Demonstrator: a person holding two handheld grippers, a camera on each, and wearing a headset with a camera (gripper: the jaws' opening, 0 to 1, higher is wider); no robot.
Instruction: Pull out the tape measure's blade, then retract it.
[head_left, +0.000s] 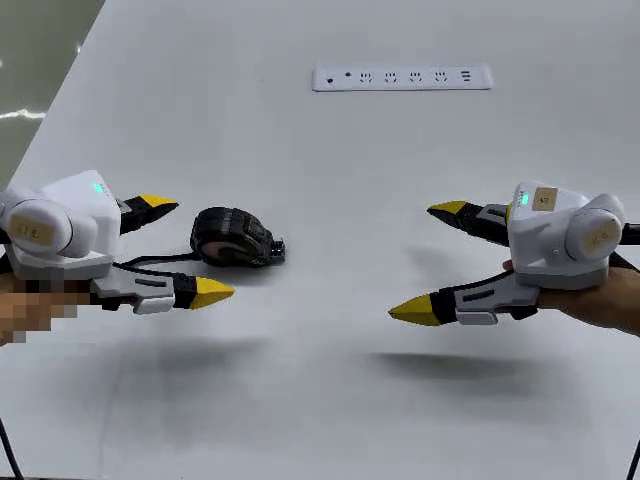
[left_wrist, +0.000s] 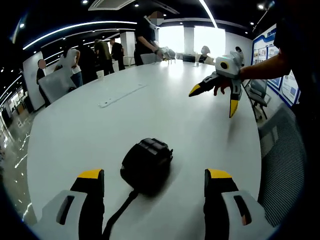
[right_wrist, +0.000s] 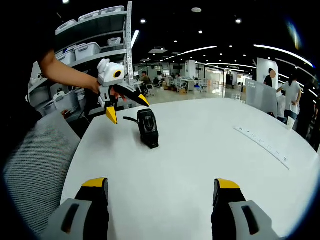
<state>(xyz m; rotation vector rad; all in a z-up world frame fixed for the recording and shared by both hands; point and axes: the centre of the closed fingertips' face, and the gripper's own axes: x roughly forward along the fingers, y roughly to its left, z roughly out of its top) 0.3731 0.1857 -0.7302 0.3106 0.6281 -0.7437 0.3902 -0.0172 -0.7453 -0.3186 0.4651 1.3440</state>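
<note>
Two units noted. Left hand-held gripper (head_left: 189, 248): jaws apart, tape measure (head_left: 235, 237) on desk (head_left: 330, 160) just ahead of its tips, untouched. Right hand-held gripper (head_left: 428, 260): jaws apart, empty, well clear of it.

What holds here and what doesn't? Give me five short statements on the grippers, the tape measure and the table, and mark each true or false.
1. The left gripper is open, with the tape measure between its jaws. True.
2. The right gripper is shut on the blade. False: it is open, holds nothing and is well apart from the tape measure.
3. The blade is drawn far out across the table. False: no length of blade shows outside the case.
4. A white power strip lies on the table beyond the tape measure. True.
5. The tape measure's case is yellow. False: it is black; the yellow is on the grippers' jaw tips.
</note>
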